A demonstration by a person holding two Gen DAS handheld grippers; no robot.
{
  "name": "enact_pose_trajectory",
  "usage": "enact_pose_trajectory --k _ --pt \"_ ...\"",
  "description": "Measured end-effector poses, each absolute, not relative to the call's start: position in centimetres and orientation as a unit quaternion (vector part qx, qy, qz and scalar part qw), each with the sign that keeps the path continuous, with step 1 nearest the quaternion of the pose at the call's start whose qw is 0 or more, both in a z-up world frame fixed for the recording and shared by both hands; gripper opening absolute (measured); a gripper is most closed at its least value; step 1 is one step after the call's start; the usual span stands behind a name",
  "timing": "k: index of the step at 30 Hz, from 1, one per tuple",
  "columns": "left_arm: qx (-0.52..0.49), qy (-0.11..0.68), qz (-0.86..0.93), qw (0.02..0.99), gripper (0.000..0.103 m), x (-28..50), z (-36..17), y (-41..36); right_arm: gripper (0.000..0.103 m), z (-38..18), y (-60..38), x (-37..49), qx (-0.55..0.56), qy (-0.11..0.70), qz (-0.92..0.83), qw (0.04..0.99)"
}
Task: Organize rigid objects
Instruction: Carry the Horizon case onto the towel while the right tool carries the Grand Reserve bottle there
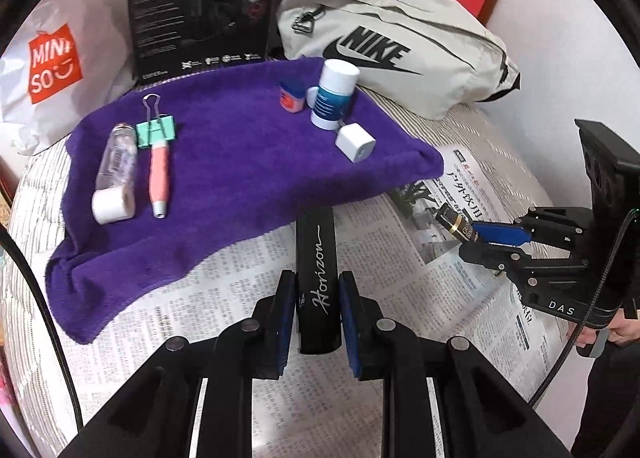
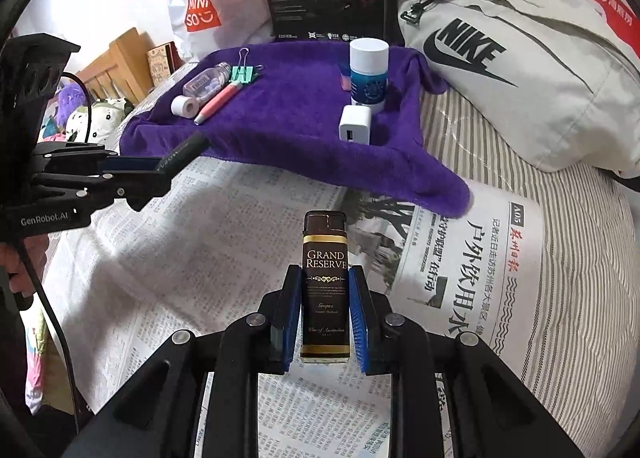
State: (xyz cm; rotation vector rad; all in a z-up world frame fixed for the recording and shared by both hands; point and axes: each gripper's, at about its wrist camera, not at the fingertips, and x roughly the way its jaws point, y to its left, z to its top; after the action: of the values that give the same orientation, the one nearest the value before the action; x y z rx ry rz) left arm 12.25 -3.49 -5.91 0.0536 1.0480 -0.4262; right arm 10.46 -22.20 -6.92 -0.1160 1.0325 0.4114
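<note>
Left wrist view looks along my left gripper (image 1: 318, 322), whose blue pads are clamped on a black stapler (image 1: 317, 278) with "Horizon" written along it in white. I hold it above the newspaper (image 1: 224, 298) spread over the striped bedding (image 2: 560, 258), its far end just short of the near edge of the purple towel (image 1: 248, 162).

My right gripper (image 2: 325, 318) is closed on a dark lighter (image 2: 325, 286) (the label reads "Grand Reserve"), with the cap end pointing forward past the pads. It too hangs over the newspaper, near the towel's drooping front corner. From the left camera the same lighter shows at the right, pinched between that gripper's fingers.

On the towel, the left group lies close together: a small clear bottle (image 1: 116, 154), a roll of white tape (image 1: 113, 205) touching its near end, a pink pen (image 1: 160, 178) beside them, and a mint binder clip (image 1: 155, 132) at the pen's far end. Well apart to the right stands an upright white-and-blue bottle (image 1: 334, 94), with a small pink tin (image 1: 291, 96) just beside it and a white charger cube (image 1: 355, 142) in front.

Behind the towel a black box (image 1: 200, 6) stands upright, a white shopping bag (image 1: 52, 70) to its left and a grey waist bag (image 1: 400, 54) to its right.
</note>
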Motion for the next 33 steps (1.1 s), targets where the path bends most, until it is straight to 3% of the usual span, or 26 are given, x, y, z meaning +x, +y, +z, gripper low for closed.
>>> enact_pose_trajectory --k 33 --pt "-0.010 0.474 -0.180 0.862 0.021 21.2 -4.5 0.6 0.023 -4.9 -16.6 21.5 -0.030 0.473 0.221 0.852"
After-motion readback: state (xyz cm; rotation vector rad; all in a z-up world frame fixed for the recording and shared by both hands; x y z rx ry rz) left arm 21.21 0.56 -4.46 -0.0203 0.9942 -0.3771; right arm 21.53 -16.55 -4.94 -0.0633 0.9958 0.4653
